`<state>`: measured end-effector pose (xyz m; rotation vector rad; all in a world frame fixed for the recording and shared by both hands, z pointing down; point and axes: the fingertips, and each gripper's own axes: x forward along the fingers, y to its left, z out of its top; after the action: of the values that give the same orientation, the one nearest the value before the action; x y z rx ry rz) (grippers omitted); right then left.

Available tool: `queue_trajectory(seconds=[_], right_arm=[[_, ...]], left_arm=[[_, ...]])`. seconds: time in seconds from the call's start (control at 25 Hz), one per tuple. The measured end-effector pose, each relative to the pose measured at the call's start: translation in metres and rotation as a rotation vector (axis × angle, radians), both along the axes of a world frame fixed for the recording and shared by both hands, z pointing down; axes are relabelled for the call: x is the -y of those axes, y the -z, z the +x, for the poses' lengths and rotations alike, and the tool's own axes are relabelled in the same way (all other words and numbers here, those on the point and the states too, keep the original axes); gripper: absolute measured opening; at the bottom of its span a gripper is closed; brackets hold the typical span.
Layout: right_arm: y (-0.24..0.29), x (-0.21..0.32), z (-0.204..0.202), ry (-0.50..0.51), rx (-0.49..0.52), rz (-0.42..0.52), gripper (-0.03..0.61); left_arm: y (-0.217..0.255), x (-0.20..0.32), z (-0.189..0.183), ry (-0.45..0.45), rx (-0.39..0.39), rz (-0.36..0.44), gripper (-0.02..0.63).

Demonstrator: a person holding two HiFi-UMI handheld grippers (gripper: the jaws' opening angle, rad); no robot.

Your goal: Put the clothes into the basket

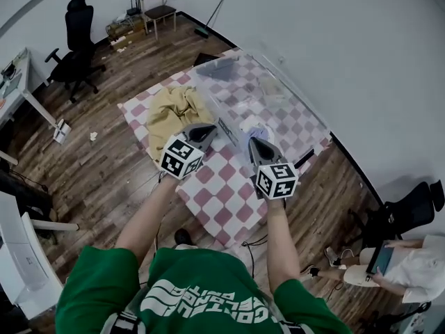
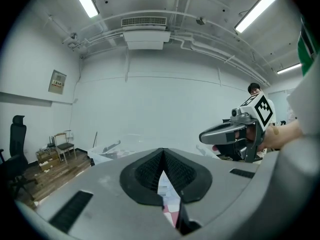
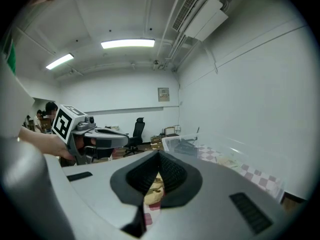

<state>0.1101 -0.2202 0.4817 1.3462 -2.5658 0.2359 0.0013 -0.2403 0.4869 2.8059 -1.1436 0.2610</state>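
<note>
Our left claw (image 1: 207,129) and right claw (image 1: 254,145) are both clenched on nothing. The tan clothes (image 1: 172,111) lie heaped on the checked surface (image 1: 222,193) at ten o'clock of the left claw, beside the clear basket (image 1: 221,68). If we arrive clenched, we may shove the heap or knock the basket.

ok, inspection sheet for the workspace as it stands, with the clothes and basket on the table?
Surface: table under a pink-and-white check cloth, on a wood floor.
Job's things: tan garment heaped on the table's left part; clear basket beside it; pale cloth at the basket, in or out cannot tell.
Clutter: small pale scraps on the floor left of the table.
Grippers: left gripper and right gripper both shut and empty, held above the table.
Cables: black cable on the floor at the table's near corner.
Surroundings: black office chair, wooden chair, seated person at the right.
</note>
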Motion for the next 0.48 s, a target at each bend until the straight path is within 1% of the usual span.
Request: queue_trajectory(seconds=[0.48], right_arm=[[-0.006, -0.026, -0.029, 0.006, -0.018, -0.001, 0.008]], left_arm=[[0.003, -0.024, -0.038, 0.001, -0.034, 0.007, 0.002]])
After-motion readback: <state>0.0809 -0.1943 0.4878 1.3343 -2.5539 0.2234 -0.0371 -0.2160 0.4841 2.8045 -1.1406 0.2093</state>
